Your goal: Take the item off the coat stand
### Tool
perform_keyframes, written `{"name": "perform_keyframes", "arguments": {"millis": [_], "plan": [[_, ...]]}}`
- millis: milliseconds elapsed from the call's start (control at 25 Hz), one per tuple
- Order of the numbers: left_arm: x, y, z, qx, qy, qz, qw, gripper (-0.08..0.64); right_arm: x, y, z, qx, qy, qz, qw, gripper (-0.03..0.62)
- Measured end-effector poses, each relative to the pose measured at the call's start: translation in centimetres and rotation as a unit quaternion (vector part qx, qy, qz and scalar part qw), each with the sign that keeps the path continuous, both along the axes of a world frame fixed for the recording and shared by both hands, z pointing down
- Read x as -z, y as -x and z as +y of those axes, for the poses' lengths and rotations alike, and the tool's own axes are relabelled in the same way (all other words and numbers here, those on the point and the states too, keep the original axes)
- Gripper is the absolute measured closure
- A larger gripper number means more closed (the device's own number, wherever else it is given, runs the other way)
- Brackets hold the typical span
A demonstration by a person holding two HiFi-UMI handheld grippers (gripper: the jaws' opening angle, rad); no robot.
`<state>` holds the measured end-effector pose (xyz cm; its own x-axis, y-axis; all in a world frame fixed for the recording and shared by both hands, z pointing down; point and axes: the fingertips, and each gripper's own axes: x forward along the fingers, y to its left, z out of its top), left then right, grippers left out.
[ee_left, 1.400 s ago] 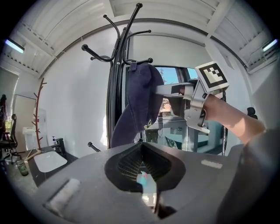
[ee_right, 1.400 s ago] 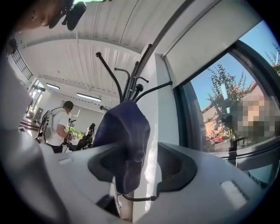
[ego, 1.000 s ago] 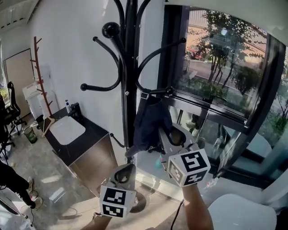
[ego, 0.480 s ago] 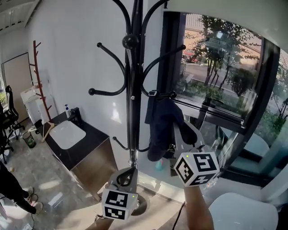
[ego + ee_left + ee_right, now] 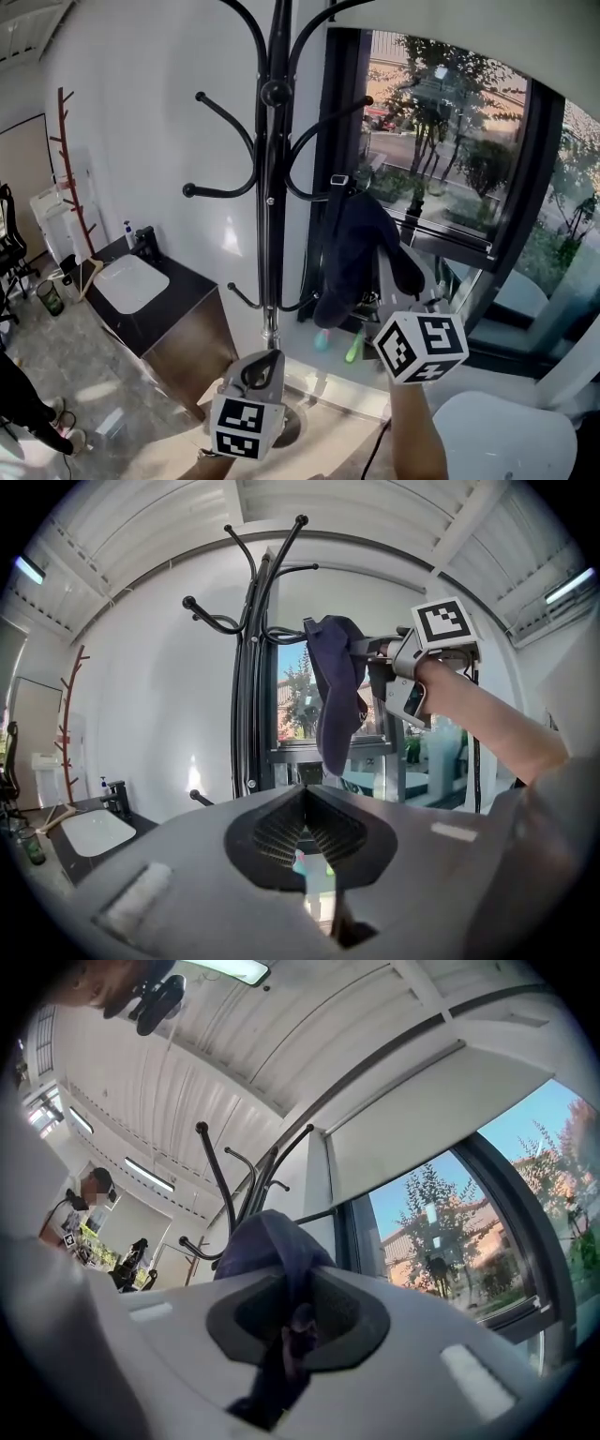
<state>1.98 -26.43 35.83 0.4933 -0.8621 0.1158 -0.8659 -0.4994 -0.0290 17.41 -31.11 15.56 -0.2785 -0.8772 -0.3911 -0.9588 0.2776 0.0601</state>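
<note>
A black coat stand (image 5: 271, 187) rises in the middle of the head view. A dark blue cloth item (image 5: 354, 246) hangs just right of its pole, its top strap at the tip of a hook arm (image 5: 319, 195). My right gripper (image 5: 377, 283) reaches up from below and is shut on the cloth; in the right gripper view the fabric (image 5: 272, 1241) is pinched between the pads of that gripper (image 5: 298, 1321). The left gripper view also shows the item (image 5: 334, 686) with the right gripper on it. My left gripper (image 5: 264, 362) hangs low by the stand's base, shut and empty (image 5: 302, 829).
A dark counter with a white basin (image 5: 131, 281) stands against the wall at left. A thin red-brown stand (image 5: 70, 159) is behind it. A large window (image 5: 441, 131) fills the right. A white rounded top (image 5: 502, 441) sits at the lower right. A person's legs (image 5: 19, 398) show at the far left.
My right gripper has carried the dark blue item to the right, away from the stand's pole. The left gripper has hardly moved.
</note>
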Motion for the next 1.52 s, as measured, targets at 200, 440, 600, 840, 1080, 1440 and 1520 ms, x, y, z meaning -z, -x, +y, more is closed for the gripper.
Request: {"name": "perform_keyframes", "arguments": {"millis": [200,440,600,840,1080,1440,1520], "plan": [[0.2,-0.2,0.8,-0.009,-0.002,0.005,0.9999,0.555,-0.1,-1.4,1.4,-0.024,0.001,-0.002,1.0,0.549],[0.6,-0.8,1.8,-0.024,-0.004,0.011,0.9996,0.555,-1.1,-2.5,3.8,-0.051,0.005,0.002,0.999,0.549],[0.7,-0.5,2.4,-0.028,-0.009,0.016,0.9994,0.555,-3.5,-1.9,5.5,-0.06,0.019,0.005,0.998,0.548],[1.0,0.1,3.1,-0.03,-0.016,0.022,0.9992,0.555,-6.6,0.3,7.8,-0.068,0.039,0.024,0.997,0.548],[1.5,1.5,3.4,-0.025,-0.021,0.026,0.9991,0.555,-9.8,2.8,10.1,-0.059,0.065,0.01,0.996,0.548],[1.4,2.6,4.3,-0.019,-0.022,0.021,0.9994,0.555,-15.0,4.3,11.9,-0.057,0.12,-0.015,0.991,0.548],[1.3,2.6,4.6,-0.021,-0.021,0.016,0.9994,0.555,-15.8,4.6,12.1,-0.059,0.128,-0.016,0.99,0.548]]}}
